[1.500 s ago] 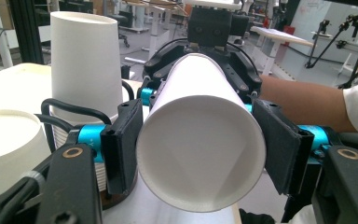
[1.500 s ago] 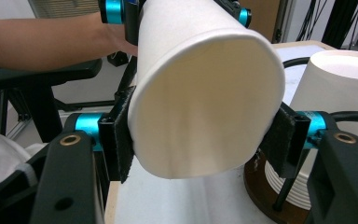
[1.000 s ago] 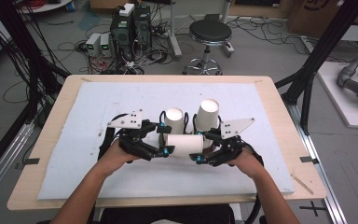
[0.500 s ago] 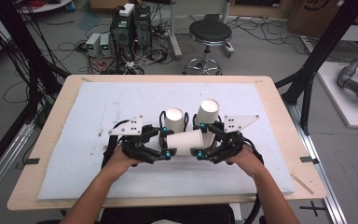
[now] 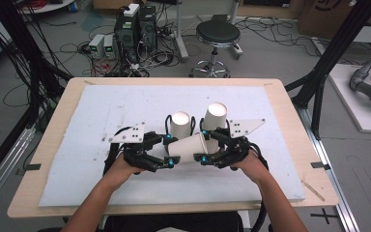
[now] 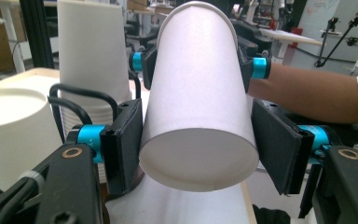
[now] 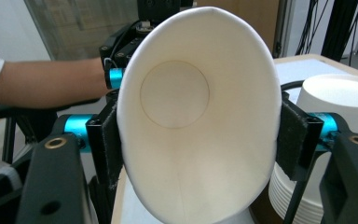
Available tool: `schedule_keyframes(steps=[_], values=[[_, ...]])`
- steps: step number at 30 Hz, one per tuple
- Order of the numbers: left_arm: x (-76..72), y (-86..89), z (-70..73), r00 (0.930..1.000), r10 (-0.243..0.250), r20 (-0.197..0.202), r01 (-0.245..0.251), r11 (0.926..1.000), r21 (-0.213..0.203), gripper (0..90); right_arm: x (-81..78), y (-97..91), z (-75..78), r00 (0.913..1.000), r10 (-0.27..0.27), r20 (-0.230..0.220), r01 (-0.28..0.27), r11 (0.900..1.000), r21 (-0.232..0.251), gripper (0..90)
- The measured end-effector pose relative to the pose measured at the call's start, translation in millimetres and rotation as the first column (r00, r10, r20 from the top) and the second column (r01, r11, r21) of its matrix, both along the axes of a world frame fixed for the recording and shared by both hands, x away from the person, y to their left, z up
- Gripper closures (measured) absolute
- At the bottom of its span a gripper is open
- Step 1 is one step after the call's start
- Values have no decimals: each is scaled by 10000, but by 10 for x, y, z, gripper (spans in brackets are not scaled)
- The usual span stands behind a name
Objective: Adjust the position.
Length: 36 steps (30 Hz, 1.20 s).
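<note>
A wooden table carries a white foam mat, and behind the hands stand two upside-down stacks of paper cups, the right-hand stack just beside the left. Above the mat, between both grippers, one paper cup lies sideways. The left gripper has clamped its jaws on the narrow base end; the right gripper grips the wide rim end, which is squeezed slightly oval, its jaws having just eased closer. To me this looks like a handover. Doing it well means keeping the base grip firm, letting the rim side loosen gently, and pulling straight apart so the thin wall does not crumple.
</note>
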State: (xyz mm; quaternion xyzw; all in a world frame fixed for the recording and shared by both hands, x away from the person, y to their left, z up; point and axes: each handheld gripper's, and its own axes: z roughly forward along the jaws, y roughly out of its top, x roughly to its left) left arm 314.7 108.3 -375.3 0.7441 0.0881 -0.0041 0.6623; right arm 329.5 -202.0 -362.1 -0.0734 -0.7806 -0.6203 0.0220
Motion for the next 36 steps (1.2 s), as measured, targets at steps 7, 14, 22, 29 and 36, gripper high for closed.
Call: schedule_keyframes(steps=[7,14,22,29,36], values=[[-19,-25,38,9985,447,309,-473,9949,895,288,-3,4,0,9999,-76,130,83,9982,-600,337],[-29,-70,-8,9996,38,277,-72,9924,1225,345,-5,29,-8,10000,64,-52,-67,9974,-724,326],[-14,-36,-19,9999,-2,128,-5,9983,578,355,-26,25,32,9979,-503,-418,516,9982,300,204],[-16,0,-7,9999,41,140,-41,10000,24,357,-21,0,7,9955,-623,-714,688,9934,917,187],[-19,-31,-32,9999,-20,131,18,9998,190,366,-20,23,14,9984,-261,-508,314,9940,1050,332]])
